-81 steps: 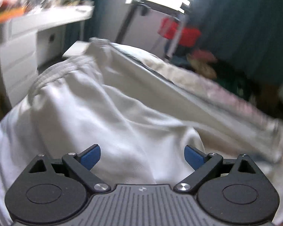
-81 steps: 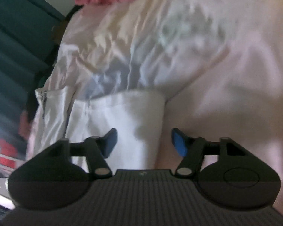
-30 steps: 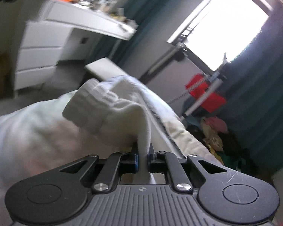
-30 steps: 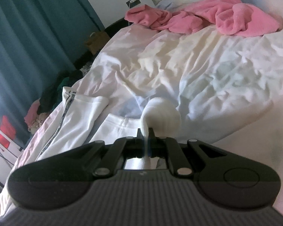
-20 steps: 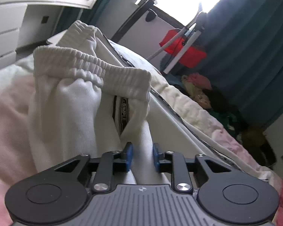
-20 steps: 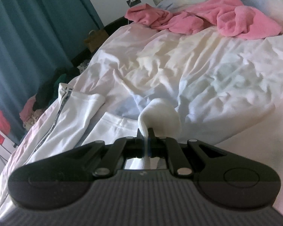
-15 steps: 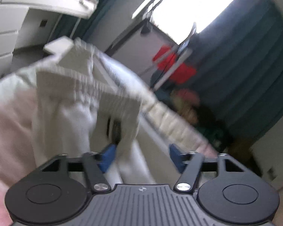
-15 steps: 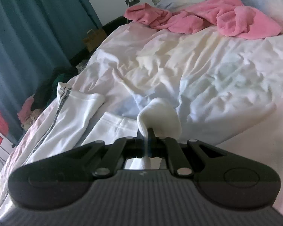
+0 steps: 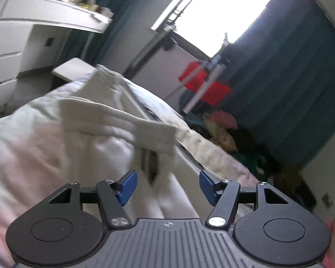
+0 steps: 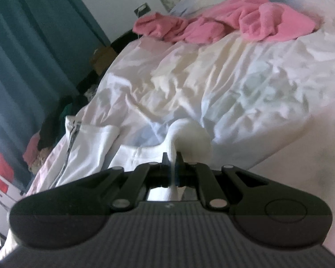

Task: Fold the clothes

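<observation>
White track pants with a dark side stripe lie on the bed. In the left wrist view their ribbed waistband [image 9: 114,122] and inner label [image 9: 150,160] lie just ahead of my left gripper [image 9: 167,186], which is open and holds nothing. In the right wrist view my right gripper [image 10: 172,165] is shut on a fold of the white pants [image 10: 189,138], which stands up as a small loop above the fingers. The pants' legs [image 10: 87,143] stretch away to the left along the bed edge.
The bed sheet [image 10: 234,84] is pale and wrinkled. A pink garment [image 10: 234,24] lies at the far end. A white desk with drawers [image 9: 22,40], a red item on a rack [image 9: 203,84] and a clothes pile [image 9: 223,129] stand beside the bed. Teal curtains [image 10: 33,44] hang behind.
My left gripper has opened and let go of the pants' waistband, which has dropped onto the bed. My right gripper has stayed shut on its fold, nearly still.
</observation>
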A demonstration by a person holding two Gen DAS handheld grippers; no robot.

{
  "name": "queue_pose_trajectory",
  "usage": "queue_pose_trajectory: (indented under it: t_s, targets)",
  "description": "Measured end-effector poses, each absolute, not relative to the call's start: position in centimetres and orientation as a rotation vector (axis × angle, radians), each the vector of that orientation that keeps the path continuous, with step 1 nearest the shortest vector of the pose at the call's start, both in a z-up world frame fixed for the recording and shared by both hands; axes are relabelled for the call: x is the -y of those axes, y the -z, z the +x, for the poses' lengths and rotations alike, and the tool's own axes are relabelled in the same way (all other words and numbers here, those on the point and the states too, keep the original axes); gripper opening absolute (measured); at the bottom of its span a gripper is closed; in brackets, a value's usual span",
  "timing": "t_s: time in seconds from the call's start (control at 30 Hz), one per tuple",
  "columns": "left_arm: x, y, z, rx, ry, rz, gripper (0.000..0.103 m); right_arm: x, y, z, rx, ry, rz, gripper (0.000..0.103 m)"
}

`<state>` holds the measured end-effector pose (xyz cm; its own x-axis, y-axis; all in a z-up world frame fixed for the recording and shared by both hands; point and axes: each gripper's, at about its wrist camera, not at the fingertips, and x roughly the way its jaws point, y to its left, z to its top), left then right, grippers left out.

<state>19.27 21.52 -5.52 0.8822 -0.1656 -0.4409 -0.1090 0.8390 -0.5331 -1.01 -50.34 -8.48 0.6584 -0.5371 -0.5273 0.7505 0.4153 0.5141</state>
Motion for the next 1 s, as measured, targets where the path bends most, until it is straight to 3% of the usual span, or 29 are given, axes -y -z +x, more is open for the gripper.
queue_pose_trajectory:
  t_s: [0.17,0.3,0.43,0.53,0.6,0.7,0.77,1.0]
  targets:
    - [-19.5,6.7,22.6,-0.570,-0.001,-0.628,0.067,49.8,7.0,-1.9,-0.187,0.828,0.729,0.006]
    - [-19.1,8.4,25.9,-0.664,-0.123,-0.569,0.068,50.4,7.4,-2.0,-0.211,0.849,0.749,0.006]
    - [-20.4,9.5,27.7,-0.716,-0.176,-0.681,0.067,51.5,9.0,-2.3,-0.266,0.890,0.843,0.006]
    - [-20.7,9.7,28.3,-0.738,-0.194,-0.698,0.054,51.7,9.7,-2.0,-0.294,0.908,0.868,0.006]
    - [-21.1,9.8,28.4,-0.751,-0.211,-0.705,0.032,51.7,9.8,-1.9,-0.293,0.910,0.877,0.006]
    - [-22.5,10.2,28.2,-0.755,-0.200,-0.739,0.021,51.5,9.9,-1.5,-0.295,0.913,0.869,0.006]
    - [-23.2,10.1,28.3,-0.741,-0.166,-0.771,0.005,51.4,9.9,-1.4,-0.300,0.916,0.864,0.006]
    - [-25.0,7.1,23.5,-0.611,-0.114,-0.837,0.003,51.6,10.1,-1.7,-0.300,0.924,0.903,0.006]
